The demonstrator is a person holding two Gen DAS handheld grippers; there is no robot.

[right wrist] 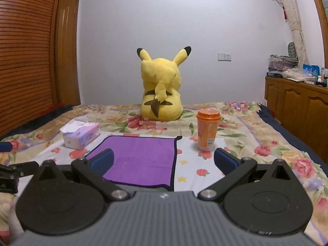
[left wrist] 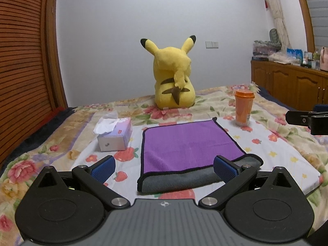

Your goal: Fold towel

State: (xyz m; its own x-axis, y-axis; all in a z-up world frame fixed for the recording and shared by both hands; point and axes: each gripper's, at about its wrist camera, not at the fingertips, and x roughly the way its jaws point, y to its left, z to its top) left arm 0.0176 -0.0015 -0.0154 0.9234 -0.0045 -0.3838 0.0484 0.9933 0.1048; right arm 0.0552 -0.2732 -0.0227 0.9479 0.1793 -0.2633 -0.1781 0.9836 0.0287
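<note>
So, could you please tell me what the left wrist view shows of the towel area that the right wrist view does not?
Only the left wrist view shows the towel's grey underside peeking out along its near edge, plus the right hand-held gripper at the frame's right edge.

Only the right wrist view shows the left hand-held gripper's side at its left edge.

Both show the purple towel lying flat, the tissue box, the orange cup and the yellow plush on the floral bedspread.

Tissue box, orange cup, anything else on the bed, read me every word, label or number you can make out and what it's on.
Nothing reads clearly.
Tissue box: small red mark and printing, too blurred to read.
Orange cup: white label low on its side, too small to read.
Purple towel: no text visible.
</note>
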